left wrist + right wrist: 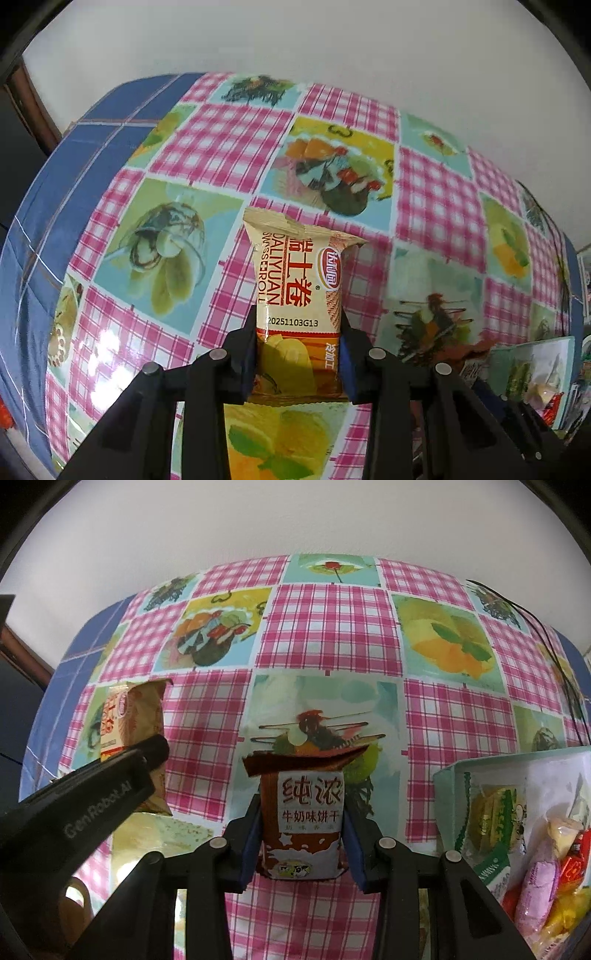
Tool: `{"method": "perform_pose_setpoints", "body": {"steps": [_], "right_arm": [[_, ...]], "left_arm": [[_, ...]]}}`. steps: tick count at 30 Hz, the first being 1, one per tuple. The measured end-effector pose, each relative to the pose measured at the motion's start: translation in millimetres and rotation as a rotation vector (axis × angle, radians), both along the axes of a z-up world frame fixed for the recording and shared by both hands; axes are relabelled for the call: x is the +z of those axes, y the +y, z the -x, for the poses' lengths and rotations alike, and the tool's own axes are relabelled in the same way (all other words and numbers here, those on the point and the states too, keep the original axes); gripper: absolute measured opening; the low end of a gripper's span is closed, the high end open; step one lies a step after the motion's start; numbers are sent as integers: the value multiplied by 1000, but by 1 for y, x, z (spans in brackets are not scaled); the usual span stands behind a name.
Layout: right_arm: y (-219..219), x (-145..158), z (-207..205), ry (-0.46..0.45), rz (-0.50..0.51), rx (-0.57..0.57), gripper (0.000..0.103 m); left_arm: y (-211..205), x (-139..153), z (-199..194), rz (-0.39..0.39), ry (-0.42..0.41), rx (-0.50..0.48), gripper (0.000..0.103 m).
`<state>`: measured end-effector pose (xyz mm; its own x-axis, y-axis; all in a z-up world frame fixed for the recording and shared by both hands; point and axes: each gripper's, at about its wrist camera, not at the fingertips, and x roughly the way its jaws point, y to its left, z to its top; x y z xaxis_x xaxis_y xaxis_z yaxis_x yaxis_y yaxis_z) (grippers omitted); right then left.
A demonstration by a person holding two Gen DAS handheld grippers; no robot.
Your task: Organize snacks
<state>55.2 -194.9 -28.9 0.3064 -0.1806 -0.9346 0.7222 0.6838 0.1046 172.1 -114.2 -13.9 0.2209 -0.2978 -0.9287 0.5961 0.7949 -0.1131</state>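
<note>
My left gripper point(298, 354) is shut on a beige and orange Swiss roll packet point(299, 291) and holds it upright above the patterned tablecloth. My right gripper point(301, 843) is shut on a brown and white milk biscuit packet point(301, 823). The left gripper point(122, 775) with its Swiss roll packet point(129, 716) also shows at the left of the right wrist view. A pale green box point(448, 779) of mixed snacks sits at the right, close to my right gripper.
The table carries a pink-check and fruit-print cloth point(332, 627) over a blue cover point(55, 206). A black cable point(554, 657) runs along the far right edge. The snack box also shows at the right edge of the left wrist view point(532, 369). A white wall stands behind.
</note>
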Motion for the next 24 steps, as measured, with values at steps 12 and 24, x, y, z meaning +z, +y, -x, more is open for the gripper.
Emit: {"method": "perform_pose_setpoints", "body": {"steps": [12,24], "right_arm": [[-6,39,27,-54,-12,-36,42],[-39,63,79,-76,-16,-125,42]], "left_arm": [[-5,50,25,81,-55,-19,37],[-26,84,75,117,-91,-97,37]]}}
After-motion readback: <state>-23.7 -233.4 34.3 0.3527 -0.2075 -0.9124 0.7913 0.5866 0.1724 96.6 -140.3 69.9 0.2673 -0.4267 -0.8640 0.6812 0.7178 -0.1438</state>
